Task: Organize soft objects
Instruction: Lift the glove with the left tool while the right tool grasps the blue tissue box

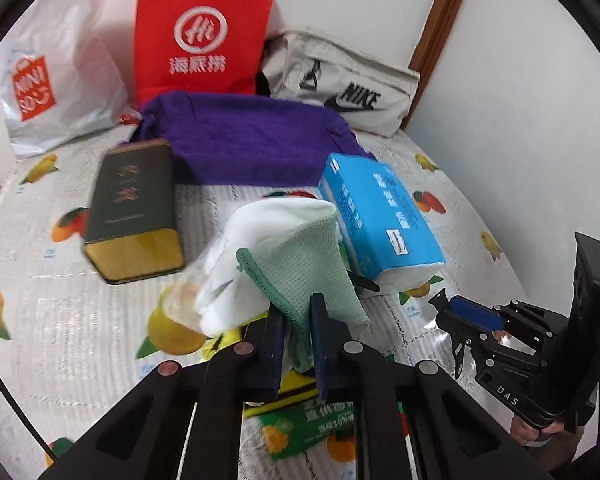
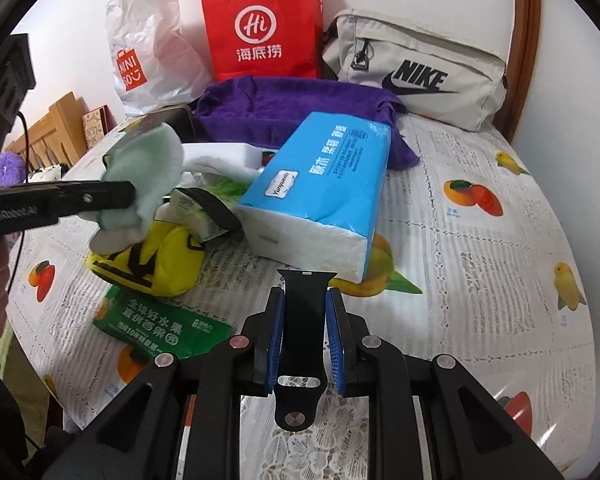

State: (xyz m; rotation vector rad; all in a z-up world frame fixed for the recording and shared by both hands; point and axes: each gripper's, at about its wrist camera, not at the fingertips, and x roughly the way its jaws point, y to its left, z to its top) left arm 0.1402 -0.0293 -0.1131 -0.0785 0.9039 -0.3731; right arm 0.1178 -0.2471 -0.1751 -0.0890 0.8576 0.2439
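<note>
Cloth, pale green mesh with a white layer bunched against it (image 1: 300, 256), hangs pinched in my left gripper (image 1: 296, 344), lifted clear of the table (image 2: 480, 240) and above the yellow pouch (image 2: 160, 264). My right gripper (image 2: 304, 336) is pressed onto a black watch strap (image 2: 303, 320), which stands between the blue pads and pokes forward over the fruit-print tablecloth. Just ahead on the left lies a green fruit-shop bag (image 2: 156, 328), flat and touching the yellow pouch. Past that, the blue tissue pack (image 2: 320, 196) lies at a slant with its white end toward me, a crumpled green packet (image 2: 204, 216) and a second black strap (image 2: 216, 208) tucked beside it. From the left wrist view I see a dark green tin (image 1: 134, 212) lying on its side, left of the cloth. Farther back a purple towel (image 1: 248, 140) stretches across the table. Against the wall stand a white Miniso bag (image 2: 144, 52), a red paper bag (image 2: 260, 24) and a grey Nike pouch (image 2: 416, 68).
</note>
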